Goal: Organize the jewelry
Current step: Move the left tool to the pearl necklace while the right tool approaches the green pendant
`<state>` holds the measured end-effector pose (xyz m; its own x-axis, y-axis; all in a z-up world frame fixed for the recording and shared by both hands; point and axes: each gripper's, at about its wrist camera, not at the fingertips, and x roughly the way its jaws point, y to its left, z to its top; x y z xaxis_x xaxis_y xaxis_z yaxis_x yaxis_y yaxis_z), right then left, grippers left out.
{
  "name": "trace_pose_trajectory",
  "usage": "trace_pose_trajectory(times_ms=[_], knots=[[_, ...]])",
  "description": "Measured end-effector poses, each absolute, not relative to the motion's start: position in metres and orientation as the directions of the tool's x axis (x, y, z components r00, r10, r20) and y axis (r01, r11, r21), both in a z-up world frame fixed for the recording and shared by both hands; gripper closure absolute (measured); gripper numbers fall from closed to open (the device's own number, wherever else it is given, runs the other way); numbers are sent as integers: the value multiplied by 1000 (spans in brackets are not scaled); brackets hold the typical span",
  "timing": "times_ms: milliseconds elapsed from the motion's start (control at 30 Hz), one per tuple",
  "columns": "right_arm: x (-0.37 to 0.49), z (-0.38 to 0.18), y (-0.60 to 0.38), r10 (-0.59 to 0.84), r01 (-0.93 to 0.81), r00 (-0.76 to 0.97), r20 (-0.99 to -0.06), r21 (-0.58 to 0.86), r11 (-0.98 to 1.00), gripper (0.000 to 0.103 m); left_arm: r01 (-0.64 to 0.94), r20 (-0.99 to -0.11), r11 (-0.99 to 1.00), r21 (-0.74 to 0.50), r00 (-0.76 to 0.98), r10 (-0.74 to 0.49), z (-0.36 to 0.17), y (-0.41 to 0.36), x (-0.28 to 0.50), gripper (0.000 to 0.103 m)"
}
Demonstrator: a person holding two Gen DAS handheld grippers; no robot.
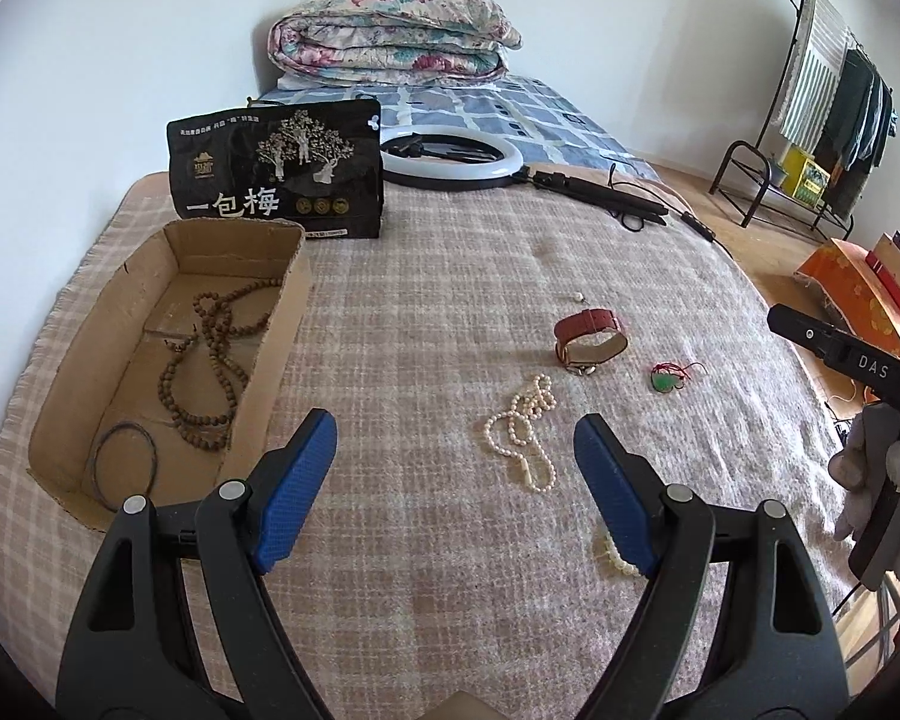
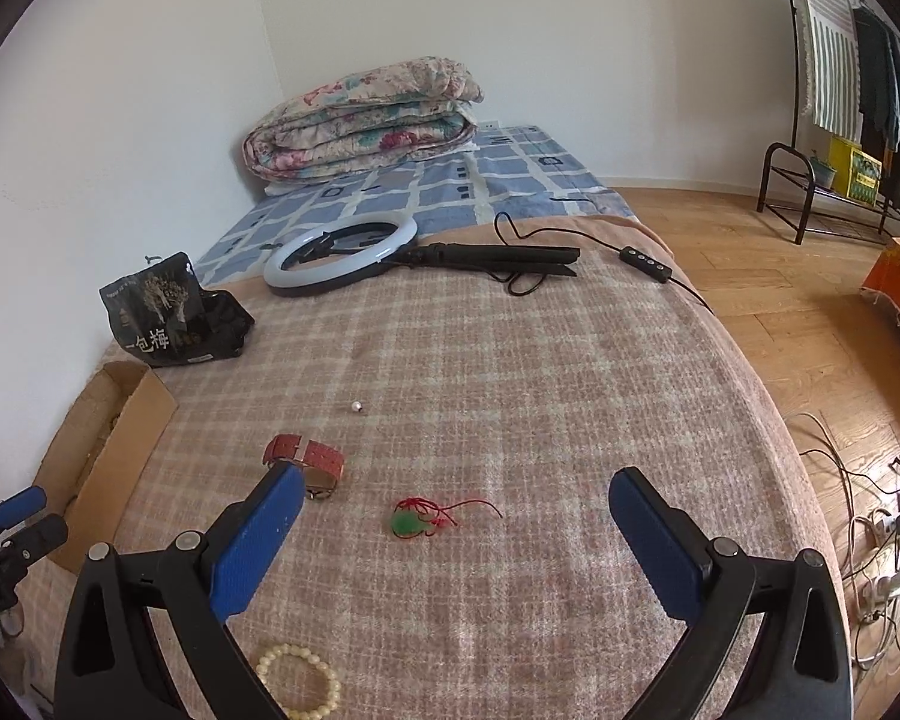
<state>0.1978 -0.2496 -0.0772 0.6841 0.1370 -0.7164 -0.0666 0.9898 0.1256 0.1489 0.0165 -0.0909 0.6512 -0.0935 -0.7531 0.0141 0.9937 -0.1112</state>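
The left gripper (image 1: 455,450) is held above the pink-and-cream plaid blanket (image 1: 426,312) with its blue-padded jaws spread wide; nothing is held between them. The right gripper (image 2: 456,516) is likewise spread wide and empty.

A white pearl necklace (image 1: 525,432) is seen lying loose on the blanket ahead of the left gripper. A red leather watch strap (image 1: 591,336) is located beyond it, with a green pendant on red cord (image 2: 411,521) to its right and a single loose pearl (image 2: 356,406) further back. A cream beaded bracelet (image 2: 300,684) is positioned near the right gripper's left finger.

An open brown cardboard box (image 1: 282,324) is placed at the left; a brown wooden bead necklace (image 1: 210,360) and a thin dark cord loop (image 1: 123,462) are contained in it.
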Motion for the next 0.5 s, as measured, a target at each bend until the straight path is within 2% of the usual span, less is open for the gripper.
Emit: trace_pose_trajectory(times_ms=[200, 333, 500], knots=[[203, -103, -245, 162, -95, 627, -762, 131, 987, 1, 21, -755, 995, -95, 650, -86, -116, -1, 158, 19], [207, -117, -242, 149, -112, 614, -775, 102, 988, 1, 12, -769, 992, -124, 631, -104, -138, -6, 169, 27], [218, -135, -246, 171, -121, 580, -796, 124, 985, 5, 45, -776, 990, -131, 617, -131, -155, -20, 181, 27]])
